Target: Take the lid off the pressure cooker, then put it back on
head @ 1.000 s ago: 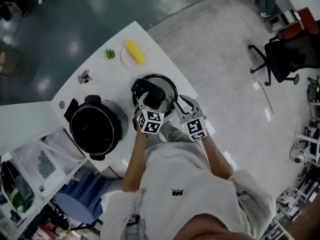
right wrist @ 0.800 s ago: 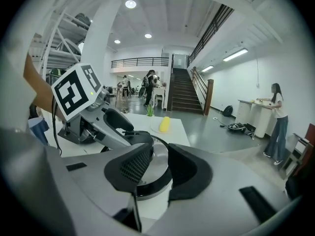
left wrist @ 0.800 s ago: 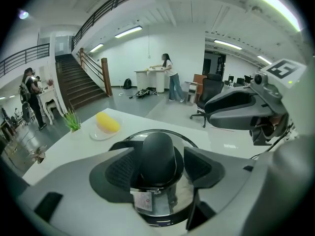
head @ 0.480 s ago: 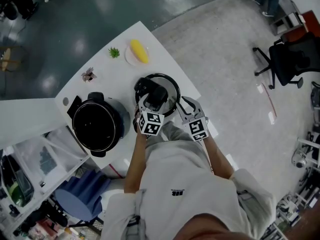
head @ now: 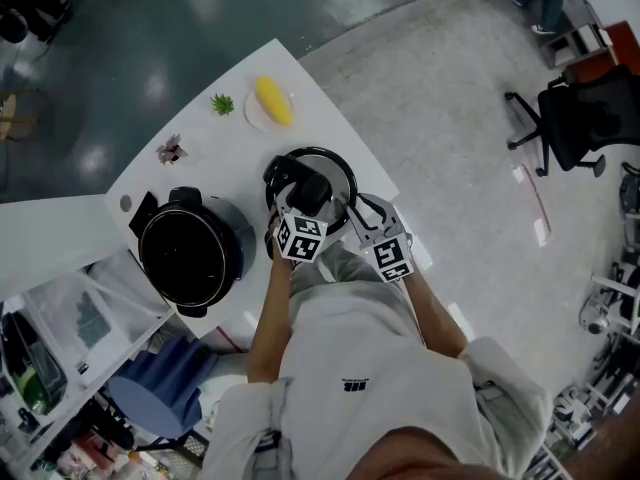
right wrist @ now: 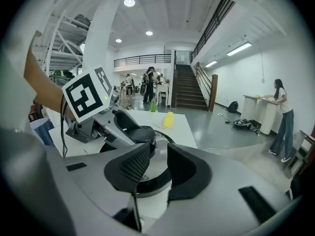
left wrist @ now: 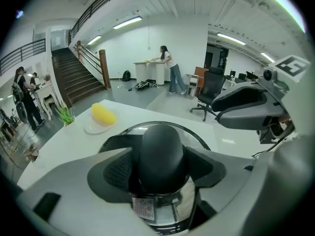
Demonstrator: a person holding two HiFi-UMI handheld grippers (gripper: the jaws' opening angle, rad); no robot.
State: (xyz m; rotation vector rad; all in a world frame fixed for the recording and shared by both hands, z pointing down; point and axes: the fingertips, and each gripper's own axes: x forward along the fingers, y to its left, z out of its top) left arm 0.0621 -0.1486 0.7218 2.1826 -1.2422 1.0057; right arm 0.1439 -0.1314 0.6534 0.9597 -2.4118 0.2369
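While lid [head: 336, 170] rests on table [head: 300, 98] right of open cooker pot [head: 190, 256], left gripper [left wrist: 160, 170] jaws have just been opening around knob [left wrist: 161, 144], pads loose; likely releasing. Right gripper [right wrist: 157, 168] spread, empty, by rim.

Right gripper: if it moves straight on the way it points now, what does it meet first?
Most likely the near rim of the round steel lid on the white table; depth is unclear.
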